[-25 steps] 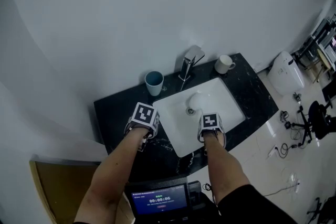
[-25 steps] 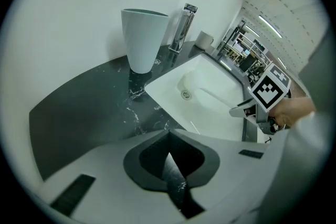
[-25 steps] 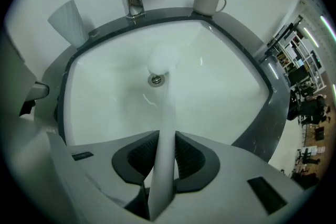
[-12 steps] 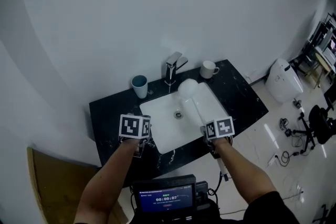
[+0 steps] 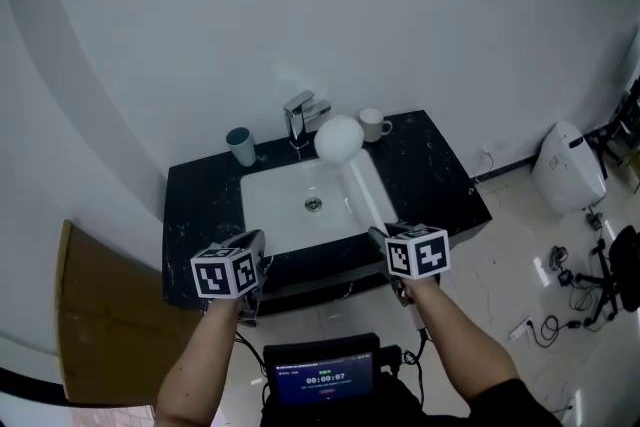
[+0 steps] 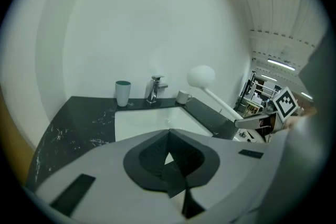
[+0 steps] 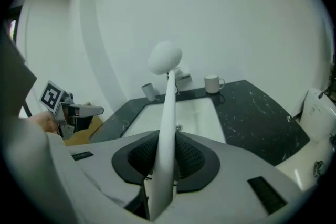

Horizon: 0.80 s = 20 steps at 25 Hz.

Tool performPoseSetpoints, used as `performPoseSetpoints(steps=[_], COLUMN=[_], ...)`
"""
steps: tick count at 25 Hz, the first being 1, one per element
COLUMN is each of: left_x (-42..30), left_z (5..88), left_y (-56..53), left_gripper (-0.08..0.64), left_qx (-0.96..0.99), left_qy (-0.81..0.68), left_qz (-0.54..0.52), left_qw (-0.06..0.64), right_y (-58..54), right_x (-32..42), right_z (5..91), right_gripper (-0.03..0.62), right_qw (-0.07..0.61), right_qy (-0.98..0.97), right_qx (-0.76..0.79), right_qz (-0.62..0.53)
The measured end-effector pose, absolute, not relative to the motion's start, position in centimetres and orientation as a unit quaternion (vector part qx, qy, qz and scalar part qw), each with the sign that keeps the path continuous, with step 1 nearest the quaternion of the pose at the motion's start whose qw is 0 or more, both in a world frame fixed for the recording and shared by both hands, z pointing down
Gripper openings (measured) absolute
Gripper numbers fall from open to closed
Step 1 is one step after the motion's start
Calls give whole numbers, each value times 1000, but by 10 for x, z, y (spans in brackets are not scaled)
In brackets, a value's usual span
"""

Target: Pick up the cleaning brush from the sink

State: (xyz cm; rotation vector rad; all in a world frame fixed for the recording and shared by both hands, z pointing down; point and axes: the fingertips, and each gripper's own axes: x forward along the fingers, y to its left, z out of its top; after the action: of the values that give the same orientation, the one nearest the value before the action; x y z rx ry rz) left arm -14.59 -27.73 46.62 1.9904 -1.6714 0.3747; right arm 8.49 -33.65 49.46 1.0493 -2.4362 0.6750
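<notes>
The cleaning brush, a white round head [image 5: 338, 137] on a long white handle [image 5: 365, 195], hangs in the air above the white sink [image 5: 275, 215]. My right gripper [image 5: 379, 237] is shut on the handle's near end, in front of the counter's front edge. In the right gripper view the handle [image 7: 167, 123] runs up between the dark pads to the head [image 7: 165, 57]. My left gripper [image 5: 252, 241] hovers at the counter's front left, shut with nothing in it [image 6: 169, 157]. The left gripper view shows the brush head [image 6: 201, 76] to the right.
On the black counter [image 5: 200, 205], a teal cup [image 5: 240, 146], a faucet [image 5: 300, 118] and a white mug [image 5: 374, 124] line the back edge. A wooden board [image 5: 100, 325] leans at the left. A white appliance [image 5: 568, 170] and cables lie on the floor at right. A screen [image 5: 325, 378] sits below my arms.
Both grippers have pulled back from the sink and risen. The brush has come up out of the basin in the right gripper, its head now over the faucet end.
</notes>
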Motion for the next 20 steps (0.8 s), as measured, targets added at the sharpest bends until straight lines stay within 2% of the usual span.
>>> performPoseSetpoints(steps=[4,10,16,20], left_x=[-109,-113,-108,-88], left_z=[429,395,405,412], left_y=[-229,-160,-99,-68], left_gripper=[15,15,15,16], left_qx=[742,711,716,714], left_qy=[-640,-697,-697,-700], left_qz=[108,67,12,18], left_qw=[169,66,27,-10], right_y=[-307,-261,-203,-173], right_x=[104,120,138,153], right_z=[454,432,434,443], right_gripper=[61,61,61,61], right_qw=[136,76,48,44], right_qy=[-900,-911,-913,-919], right_qx=[360,366,378,372], right_qz=[203,173,144,124])
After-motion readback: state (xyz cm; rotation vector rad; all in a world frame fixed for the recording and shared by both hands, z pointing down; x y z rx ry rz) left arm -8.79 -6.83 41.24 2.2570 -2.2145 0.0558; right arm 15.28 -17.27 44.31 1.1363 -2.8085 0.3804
